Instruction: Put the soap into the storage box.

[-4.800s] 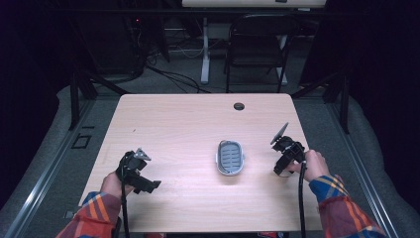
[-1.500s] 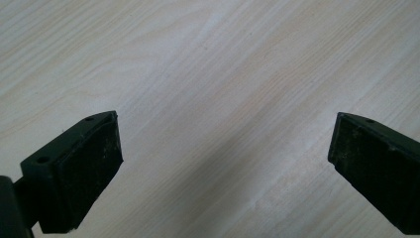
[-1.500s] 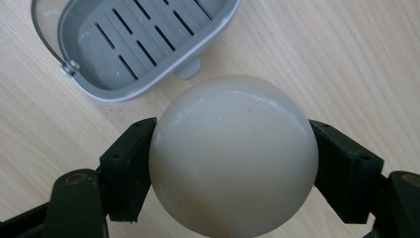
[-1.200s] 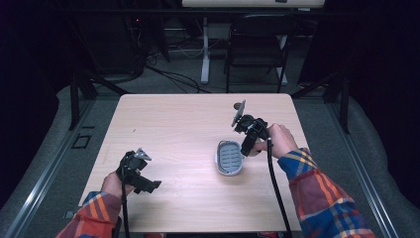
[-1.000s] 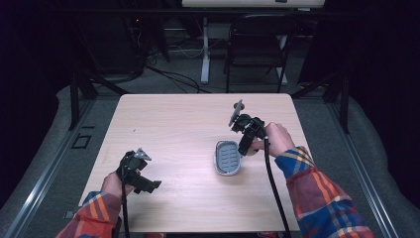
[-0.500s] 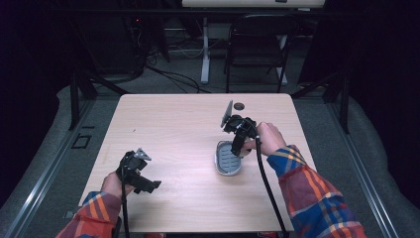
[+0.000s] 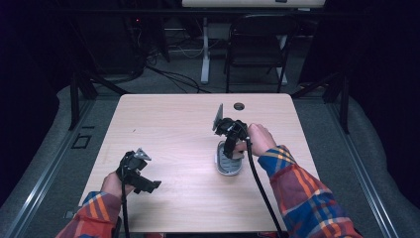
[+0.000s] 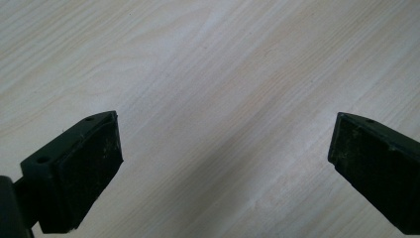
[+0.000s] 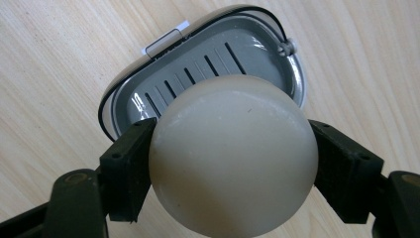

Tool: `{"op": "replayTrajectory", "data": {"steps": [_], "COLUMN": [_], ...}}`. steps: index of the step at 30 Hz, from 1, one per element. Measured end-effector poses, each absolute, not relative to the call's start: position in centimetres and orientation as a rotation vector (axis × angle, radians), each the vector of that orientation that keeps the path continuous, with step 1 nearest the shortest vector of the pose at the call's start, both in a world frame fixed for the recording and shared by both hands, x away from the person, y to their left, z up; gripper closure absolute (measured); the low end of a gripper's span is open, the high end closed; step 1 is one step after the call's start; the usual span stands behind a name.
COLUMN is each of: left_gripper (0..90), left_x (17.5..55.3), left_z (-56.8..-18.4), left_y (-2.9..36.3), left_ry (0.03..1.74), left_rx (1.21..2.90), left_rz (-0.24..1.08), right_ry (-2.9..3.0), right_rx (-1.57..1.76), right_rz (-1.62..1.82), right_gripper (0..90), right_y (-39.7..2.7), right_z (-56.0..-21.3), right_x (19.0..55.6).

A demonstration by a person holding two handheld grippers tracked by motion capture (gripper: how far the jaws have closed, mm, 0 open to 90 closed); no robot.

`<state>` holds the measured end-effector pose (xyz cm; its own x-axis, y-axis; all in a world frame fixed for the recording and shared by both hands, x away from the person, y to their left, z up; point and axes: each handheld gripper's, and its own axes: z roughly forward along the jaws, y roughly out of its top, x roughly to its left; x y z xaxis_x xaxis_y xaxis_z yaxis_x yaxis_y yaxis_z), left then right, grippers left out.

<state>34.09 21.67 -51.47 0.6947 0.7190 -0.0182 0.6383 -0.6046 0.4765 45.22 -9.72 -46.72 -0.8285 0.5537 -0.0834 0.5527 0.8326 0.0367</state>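
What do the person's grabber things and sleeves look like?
Both the left gripper and the right gripper are black, each with two blocky jaws lined with dark flat pads. A grey three-cornered plate tops each, and a black cable trails back. The sleeves are plaid: red, blue, yellow.

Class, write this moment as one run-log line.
right gripper: shut on soap bar | above open soap dish | left gripper: open, over table

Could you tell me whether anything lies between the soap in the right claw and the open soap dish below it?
Nothing visible does. The right claw grips the soap just above the dish, whose slotted tray lies bare and open.
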Motion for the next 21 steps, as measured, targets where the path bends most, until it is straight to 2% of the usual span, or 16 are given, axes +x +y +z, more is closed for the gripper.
{"op": "replayTrajectory", "data": {"steps": [21], "left_gripper": [0.4], "left_x": [34.1], "left_z": [-51.5], "left_y": [21.7], "left_ry": [1.049], "left_rx": [2.45], "left_rz": [0.251], "right_ry": [2.958], "right_rx": [0.899], "right_rz": [-0.005], "right_gripper": [24.5], "right_y": [-8.6], "right_z": [-48.9], "right_x": [45.9]}}
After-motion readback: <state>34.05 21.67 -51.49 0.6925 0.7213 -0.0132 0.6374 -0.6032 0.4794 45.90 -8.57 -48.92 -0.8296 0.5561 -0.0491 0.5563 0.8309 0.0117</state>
